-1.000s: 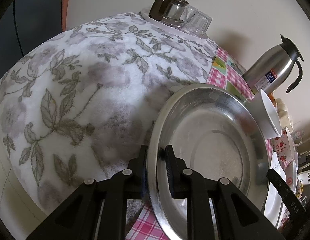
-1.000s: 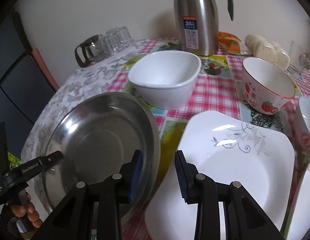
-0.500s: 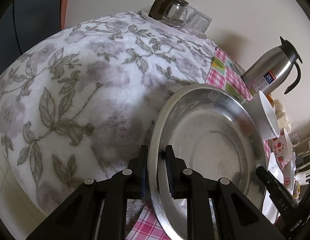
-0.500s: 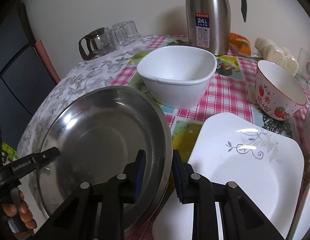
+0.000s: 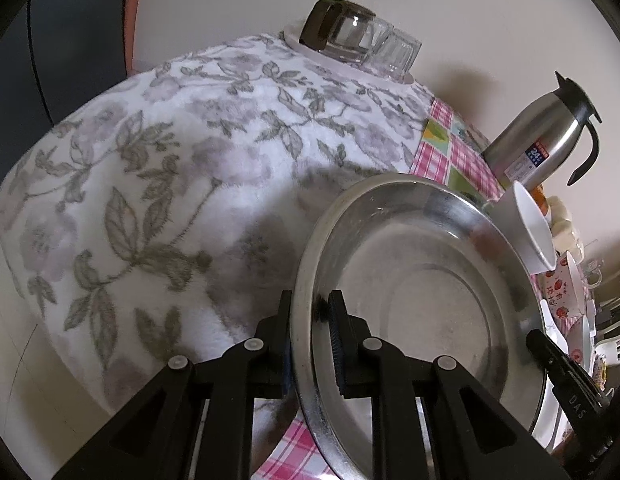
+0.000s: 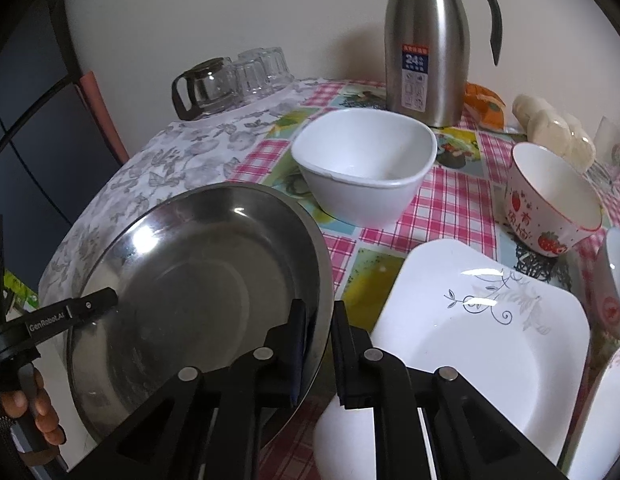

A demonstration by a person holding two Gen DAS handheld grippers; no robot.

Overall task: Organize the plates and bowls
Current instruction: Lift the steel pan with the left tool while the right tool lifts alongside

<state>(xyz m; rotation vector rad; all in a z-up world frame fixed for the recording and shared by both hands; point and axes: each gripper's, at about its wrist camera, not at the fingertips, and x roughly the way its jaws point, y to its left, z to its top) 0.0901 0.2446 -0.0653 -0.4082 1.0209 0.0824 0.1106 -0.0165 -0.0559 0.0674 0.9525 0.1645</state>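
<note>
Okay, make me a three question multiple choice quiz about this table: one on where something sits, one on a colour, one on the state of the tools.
1. Where does the steel thermos stand?
A. Behind the white square bowl, near the wall
B. On the floral cloth beside the glasses
C. Inside the metal plate

2. What colour is the fruit print on the small bowl?
A. Blue
B. Red
C. Yellow

3. How is the metal plate held?
A. Only the left tool grips it
B. It lies free
C. Both tools clamp its rim on opposite sides

Answers: 1 A, the thermos rises behind the white square bowl against the wall. 2 B, red strawberries mark its side. 3 C, the left tool pinches one edge, and the right tool, its jaws just closed, pinches the other.
</note>
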